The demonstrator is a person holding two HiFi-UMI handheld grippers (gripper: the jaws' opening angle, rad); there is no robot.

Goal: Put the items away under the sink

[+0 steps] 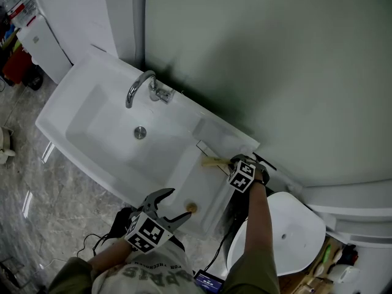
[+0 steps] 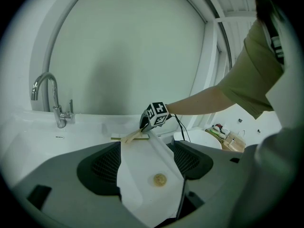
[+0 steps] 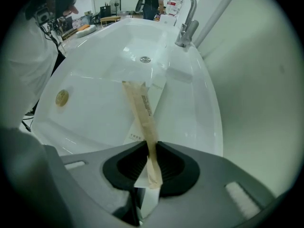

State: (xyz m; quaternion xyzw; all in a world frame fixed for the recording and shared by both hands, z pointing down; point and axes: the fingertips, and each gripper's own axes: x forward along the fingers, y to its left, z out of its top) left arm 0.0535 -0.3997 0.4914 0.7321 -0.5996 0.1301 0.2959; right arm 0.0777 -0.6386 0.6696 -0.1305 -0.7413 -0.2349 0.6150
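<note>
Tan packet (image 3: 141, 109) gripped by the right hand-held gripper (image 3: 151, 149), at the far right of the counter (image 1: 205, 185) beside the sink (image 1: 98, 127), left hand-held gripper (image 2: 146, 147) held open over a small disc (image 2: 160, 179) near the near edge

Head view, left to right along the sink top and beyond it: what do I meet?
In order: faucet → small round tan disc → tan paper packet → right claw, shut on the packet's end → white round seat.
</note>
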